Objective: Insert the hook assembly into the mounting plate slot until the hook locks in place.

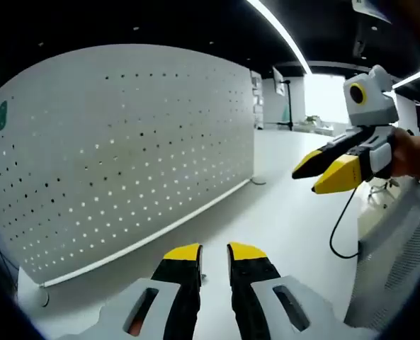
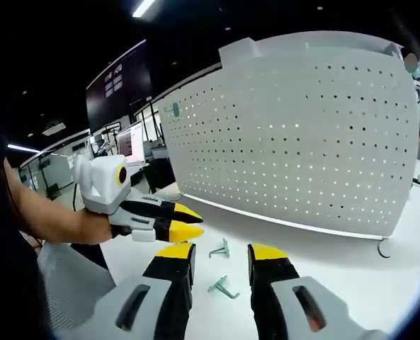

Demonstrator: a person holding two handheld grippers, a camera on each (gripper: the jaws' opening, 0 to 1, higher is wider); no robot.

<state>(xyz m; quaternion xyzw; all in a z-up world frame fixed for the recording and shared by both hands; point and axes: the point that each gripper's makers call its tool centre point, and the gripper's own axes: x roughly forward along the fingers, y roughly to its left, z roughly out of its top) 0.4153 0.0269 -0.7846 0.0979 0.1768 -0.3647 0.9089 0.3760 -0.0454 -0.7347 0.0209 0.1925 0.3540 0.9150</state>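
The white perforated mounting plate stands upright on the white table. One green hook hangs near its upper corner. Two loose green hook pieces lie flat on the table in front of my right gripper, which is open and empty. My left gripper hovers over the table facing the plate, its jaws a narrow gap apart with nothing between them. In the right gripper view, that left gripper floats just left of the loose hooks. The right gripper comes in from the right of the left gripper view.
A black cable trails over the table edge on the right of the left gripper view. A thin wire loop lies at the plate's far foot. A grey meshed surface sits beside the table, and office desks with monitors stand behind.
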